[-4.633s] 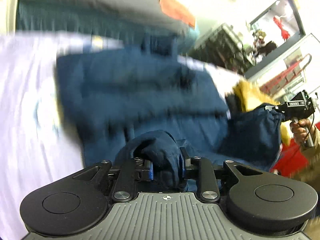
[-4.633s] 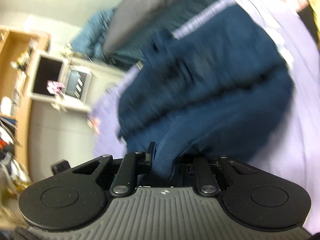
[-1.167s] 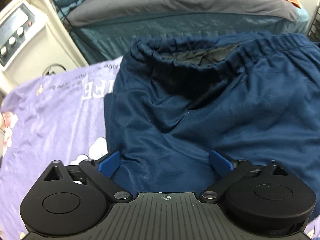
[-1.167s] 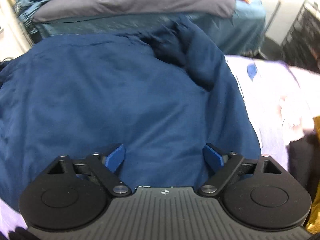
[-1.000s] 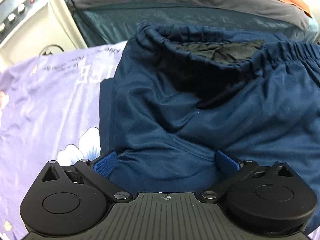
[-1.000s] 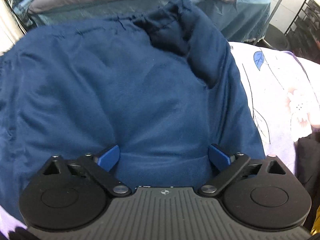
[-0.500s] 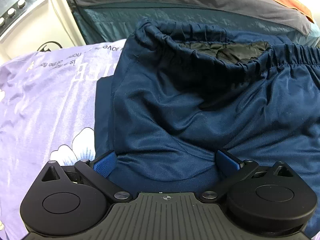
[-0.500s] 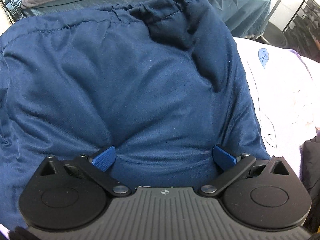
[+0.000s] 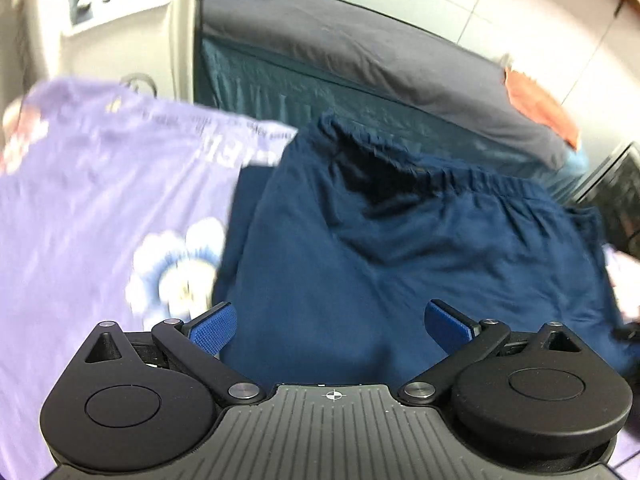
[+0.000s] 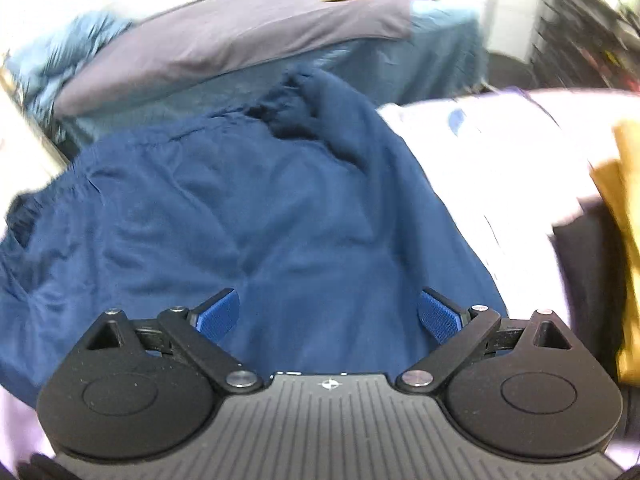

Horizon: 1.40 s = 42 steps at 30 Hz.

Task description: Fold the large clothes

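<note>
Navy trousers lie folded on the purple sheet, both tools released above them.

The left tool (image 9: 330,326) and right tool (image 10: 328,312) hover spread wide over the trousers (image 9: 400,264). Waistband at the far edge; bare sheet (image 9: 100,208) lies left, a bed (image 9: 360,64) beyond.

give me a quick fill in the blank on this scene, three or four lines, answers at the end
1. The garment being folded, the navy pants, lies on a floral sheet whose ground colour is ____.
2. The left gripper has its jaws ____.
3. The right gripper grips ____ between its blue pads.
4. On the grey bed behind lies a cloth coloured ____.

Missing words: purple; open; nothing; orange
</note>
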### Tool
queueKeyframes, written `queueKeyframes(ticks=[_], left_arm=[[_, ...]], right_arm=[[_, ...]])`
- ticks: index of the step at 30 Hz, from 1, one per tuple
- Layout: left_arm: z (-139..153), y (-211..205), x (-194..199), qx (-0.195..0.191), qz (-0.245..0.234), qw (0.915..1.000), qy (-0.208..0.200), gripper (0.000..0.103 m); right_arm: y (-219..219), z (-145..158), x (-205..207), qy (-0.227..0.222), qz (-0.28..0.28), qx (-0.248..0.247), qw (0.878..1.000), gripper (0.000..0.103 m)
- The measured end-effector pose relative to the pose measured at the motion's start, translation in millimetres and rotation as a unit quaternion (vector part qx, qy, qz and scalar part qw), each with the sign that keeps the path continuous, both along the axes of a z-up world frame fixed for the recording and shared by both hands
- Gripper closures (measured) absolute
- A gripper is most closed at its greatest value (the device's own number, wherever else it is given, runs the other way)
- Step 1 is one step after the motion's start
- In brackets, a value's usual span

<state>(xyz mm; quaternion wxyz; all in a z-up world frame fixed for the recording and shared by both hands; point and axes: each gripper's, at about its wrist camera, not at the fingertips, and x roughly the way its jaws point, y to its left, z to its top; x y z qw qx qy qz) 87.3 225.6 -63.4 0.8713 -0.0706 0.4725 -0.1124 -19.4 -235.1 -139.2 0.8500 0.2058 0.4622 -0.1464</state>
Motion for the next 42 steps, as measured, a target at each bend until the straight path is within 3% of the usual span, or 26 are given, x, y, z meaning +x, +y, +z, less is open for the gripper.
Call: queueKeyframes(ticks=[7, 10, 12, 14, 18, 21, 27, 34, 36, 38, 40, 42], left_arm=[[-34, 10, -41, -0.070, 0.035, 0.9948, 0.065, 0.000], [-46, 7, -43, -0.106, 0.078, 0.9896, 0.059, 0.000], [-54, 6, -40, -0.148, 0.098, 0.9827, 0.052, 0.000], [-69, 5, -32, -0.181, 0.126, 0.9729, 0.070, 0.000], [-92, 7, -20, -0.217, 0.171, 0.9569, 0.088, 0.000], [-104, 9, -7, -0.233, 0.189, 0.9493, 0.095, 0.000], [-114, 5, 22, -0.236, 0.206, 0.9443, 0.101, 0.000], [-117, 2, 33, -0.242, 0.232, 0.9366, 0.101, 0.000], [-118, 0, 35, -0.245, 0.242, 0.9335, 0.099, 0.000], [-116, -2, 34, -0.234, 0.242, 0.9363, 0.100, 0.000], [-112, -4, 32, -0.225, 0.236, 0.9399, 0.102, 0.000], [-109, -2, 32, -0.230, 0.234, 0.9388, 0.105, 0.000]], right_arm=[[-16, -31, -65, 0.020, -0.070, 0.139, 0.988, 0.008], [-20, -49, -76, 0.005, -0.099, 0.202, 0.974, 0.010], [-22, -60, -76, -0.010, -0.121, 0.246, 0.962, 0.011], [-24, -72, -73, -0.023, -0.140, 0.286, 0.948, 0.011], [-30, -88, -67, -0.046, -0.169, 0.329, 0.928, 0.012], [-37, -95, -52, -0.063, -0.175, 0.340, 0.922, 0.013], [-52, -106, -25, -0.091, -0.185, 0.344, 0.916, 0.014], [-65, -123, -23, -0.126, -0.242, 0.387, 0.881, 0.013], [-64, -120, -24, -0.124, -0.249, 0.385, 0.880, 0.014], [-61, -117, -25, -0.112, -0.256, 0.370, 0.886, 0.023], [-60, -113, -26, -0.103, -0.254, 0.355, 0.894, 0.039], [-59, -109, -26, -0.100, -0.251, 0.352, 0.896, 0.048]])
